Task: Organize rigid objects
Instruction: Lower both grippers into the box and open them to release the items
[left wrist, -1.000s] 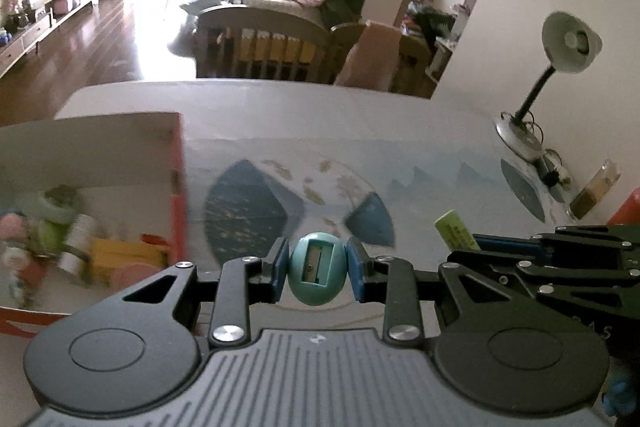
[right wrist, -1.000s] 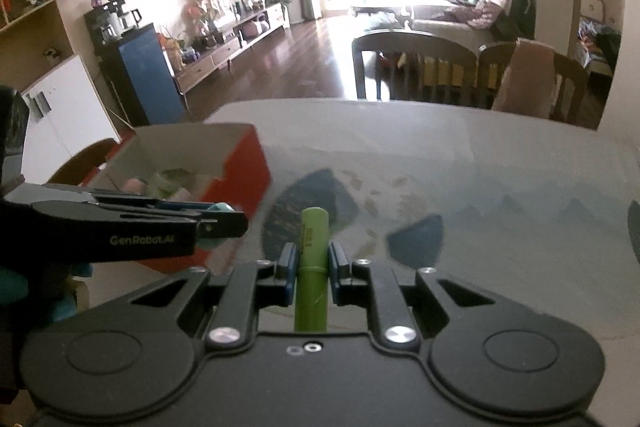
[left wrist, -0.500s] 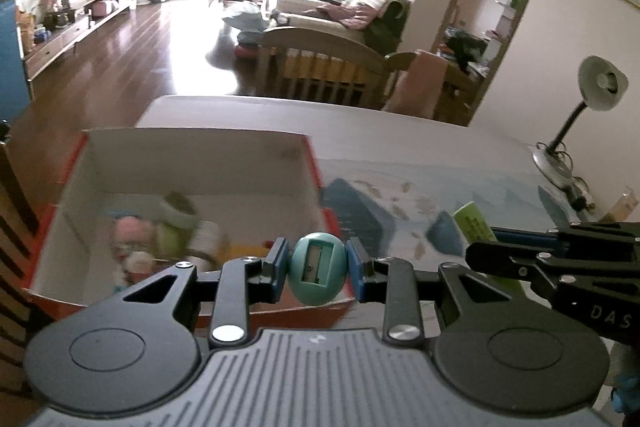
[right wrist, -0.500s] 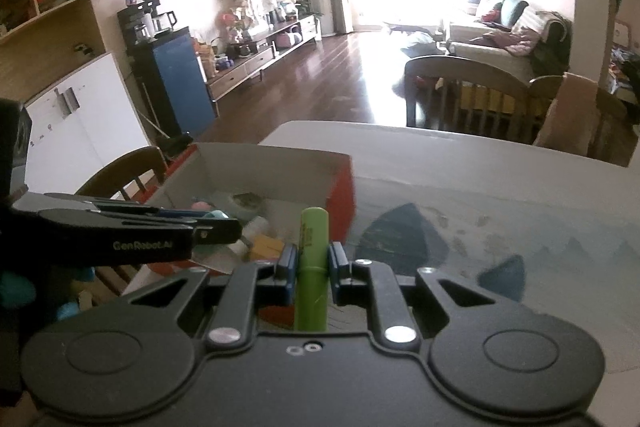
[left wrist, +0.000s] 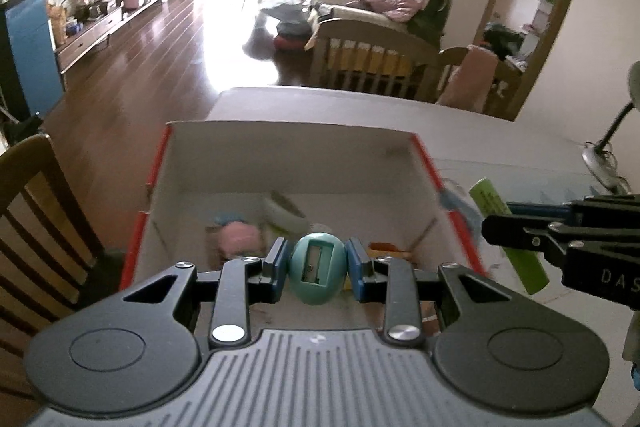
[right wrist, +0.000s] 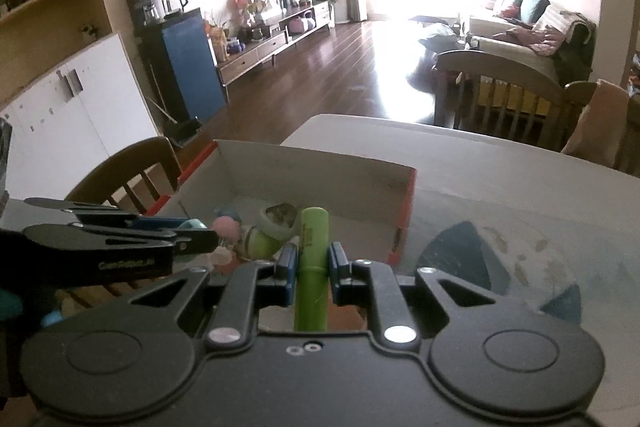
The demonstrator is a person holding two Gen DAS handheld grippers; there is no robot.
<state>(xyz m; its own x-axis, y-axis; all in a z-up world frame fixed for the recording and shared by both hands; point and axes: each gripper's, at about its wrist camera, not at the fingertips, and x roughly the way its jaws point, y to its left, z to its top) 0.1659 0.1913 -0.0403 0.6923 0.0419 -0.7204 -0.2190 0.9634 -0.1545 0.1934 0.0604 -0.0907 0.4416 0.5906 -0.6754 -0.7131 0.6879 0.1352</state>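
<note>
My left gripper (left wrist: 318,267) is shut on a teal egg-shaped pencil sharpener (left wrist: 318,275) and holds it over the near part of the red-edged cardboard box (left wrist: 288,135). My right gripper (right wrist: 313,265) is shut on a green highlighter (right wrist: 313,267) just above the box's (right wrist: 320,163) near right side. The right gripper also shows in the left wrist view (left wrist: 496,227), with the highlighter (left wrist: 508,227) to the right of the box. The left gripper shows in the right wrist view (right wrist: 208,237). Several small items, a pink one (left wrist: 240,237) among them, lie in the box.
The box stands at the table's left edge on a pale tablecloth (right wrist: 500,195) with blue patches. A wooden chair (left wrist: 36,227) stands left of the table, more chairs (left wrist: 372,51) at its far side. A desk lamp (left wrist: 608,155) stands at the right.
Both grippers have moved left from over the tablecloth to over the box, each still holding its object. The box now lies straight ahead in both views.
</note>
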